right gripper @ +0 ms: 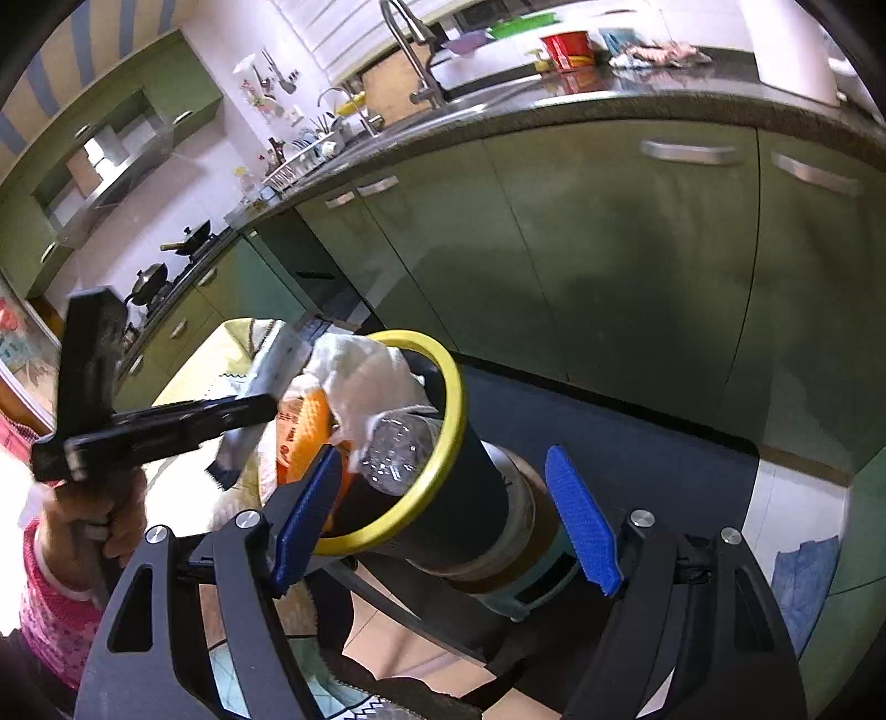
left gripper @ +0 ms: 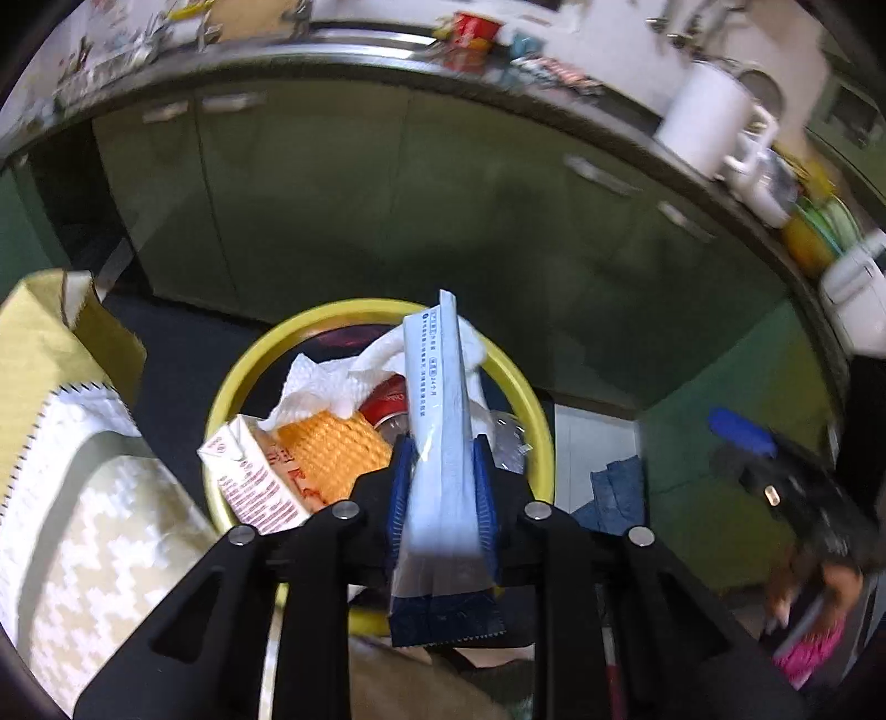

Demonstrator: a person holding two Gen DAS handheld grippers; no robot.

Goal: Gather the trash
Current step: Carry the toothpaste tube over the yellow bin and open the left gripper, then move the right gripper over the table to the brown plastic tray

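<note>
While the pale blue printed packet (left gripper: 437,399) stood upright between the blue pads (left gripper: 403,487) of the left tool (left gripper: 443,487), clamped at its lower half, it hung directly above the yellow-rimmed trash bin (left gripper: 520,387). From the right wrist view, that same packet (right gripper: 266,376) tilted over the bin's near edge, pinched in the left tool (right gripper: 243,412), whose handle a hand (right gripper: 105,520) gripped.

Inside the bin lay a crumpled white paper towel (left gripper: 321,387), a red can (left gripper: 387,401), an orange ribbed piece (left gripper: 332,448), a small red-and-white carton (left gripper: 255,476) leaning on the rim, and a crushed clear plastic bottle (right gripper: 396,448). The load rose to the rim.

The right tool (right gripper: 443,526) stood wide apart with nothing between its pads, which straddled the dark body of the bin (right gripper: 476,487).

Beside the bin, a yellow patterned cloth (left gripper: 83,498) covered a surface. Behind ran green cabinets (right gripper: 609,249) under a dark counter (right gripper: 637,102) that carried a sink faucet (right gripper: 410,50), a red cup (right gripper: 567,50) and a white jug (left gripper: 700,119). A blue rag (right gripper: 803,581) lay on the floor.
</note>
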